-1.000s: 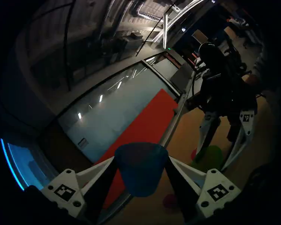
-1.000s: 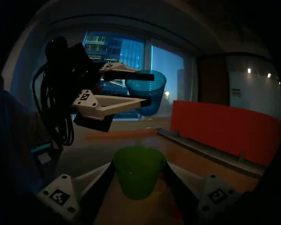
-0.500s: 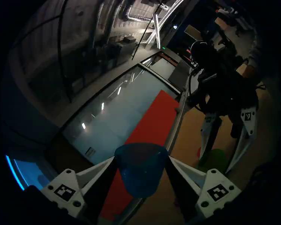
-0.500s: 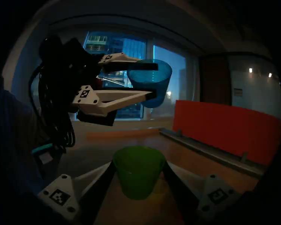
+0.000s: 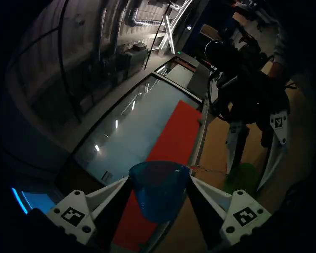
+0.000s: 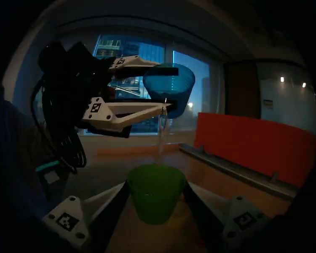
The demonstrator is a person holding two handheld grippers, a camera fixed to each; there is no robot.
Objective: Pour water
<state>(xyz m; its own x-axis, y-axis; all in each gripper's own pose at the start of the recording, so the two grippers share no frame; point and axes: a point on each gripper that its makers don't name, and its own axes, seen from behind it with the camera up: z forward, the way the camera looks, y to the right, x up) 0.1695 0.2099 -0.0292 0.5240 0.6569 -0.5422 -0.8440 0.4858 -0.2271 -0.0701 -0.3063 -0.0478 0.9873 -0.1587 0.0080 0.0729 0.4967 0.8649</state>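
Observation:
A see-through blue cup (image 5: 159, 195) sits clamped between the fingers of my left gripper (image 5: 158, 185). In the right gripper view the blue cup (image 6: 170, 92) hangs tilted above, held by the left gripper (image 6: 172, 88). A thin stream of water (image 6: 161, 135) falls from its rim into the green cup (image 6: 156, 192). My right gripper (image 6: 156, 189) is shut on that green cup, holding it upright low over the table. From the left gripper view, the right gripper (image 5: 244, 181) and green cup (image 5: 242, 177) are at the right, with the water stream (image 5: 204, 169) reaching toward them.
A wooden table top (image 6: 166, 236) lies under the green cup. An orange-red panel (image 6: 259, 143) with a metal rail (image 6: 229, 168) runs along its right side. A dark window (image 6: 128, 55) stands behind. Black cables (image 6: 65, 126) hang from the left gripper.
The left gripper has tipped the blue cup further, and water now runs from its rim into the green cup. The right gripper has stayed put.

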